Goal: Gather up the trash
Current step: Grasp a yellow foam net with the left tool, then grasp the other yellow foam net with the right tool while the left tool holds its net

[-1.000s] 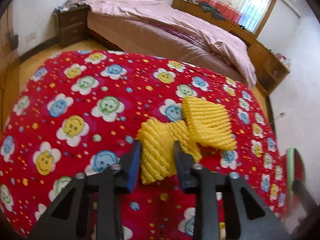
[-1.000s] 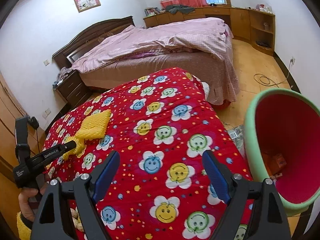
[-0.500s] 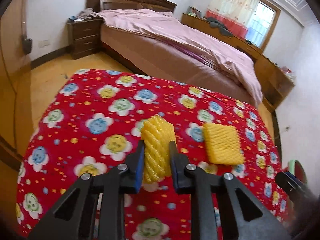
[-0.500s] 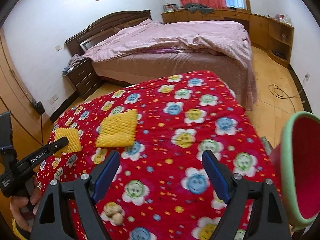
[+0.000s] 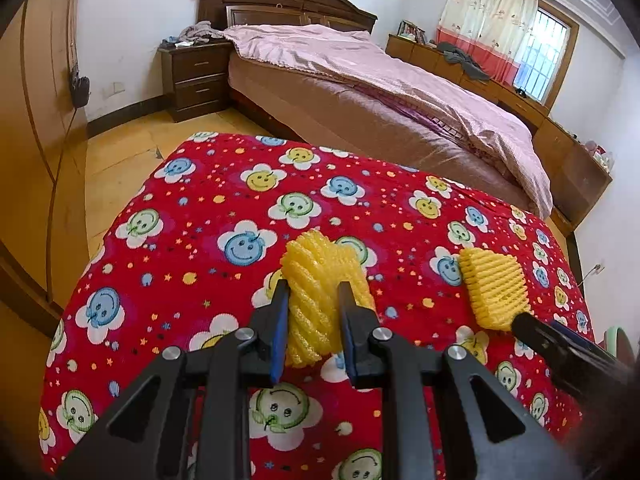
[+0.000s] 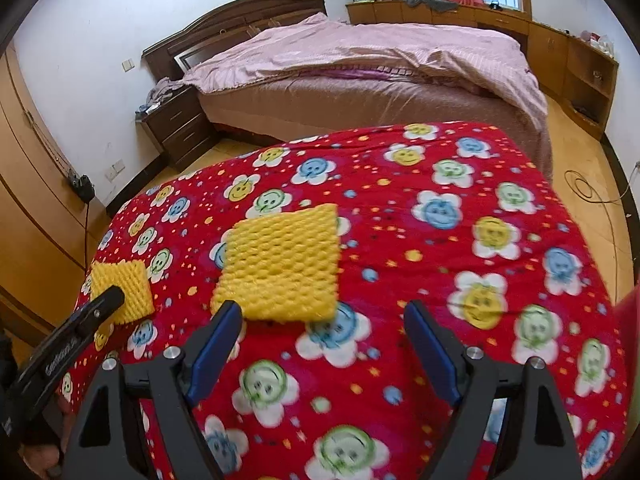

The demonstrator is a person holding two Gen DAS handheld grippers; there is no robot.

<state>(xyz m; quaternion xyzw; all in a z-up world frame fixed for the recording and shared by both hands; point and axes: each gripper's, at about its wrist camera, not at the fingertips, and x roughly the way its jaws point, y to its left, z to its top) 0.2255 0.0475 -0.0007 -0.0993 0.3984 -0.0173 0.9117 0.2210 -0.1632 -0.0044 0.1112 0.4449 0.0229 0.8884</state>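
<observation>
Since a second ago left gripper point(image 5: 312, 320) has lifted its clamped foam net point(image 5: 320, 292) off the red cloth point(image 5: 192, 220); right gripper point(image 6: 320, 344), wide apart, nears the flat net point(image 6: 280, 264). Risk: soft foam squirts out or snags cloth.

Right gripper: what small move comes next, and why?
Probably ease the right gripper forward and down over the flat yellow foam net, then close. Its jaws stand open and empty just short of the net; the left gripper is already clamped on another foam net.

Bright window daylight, fisheye-warped edges, right wrist view slightly motion-blurred.
</observation>
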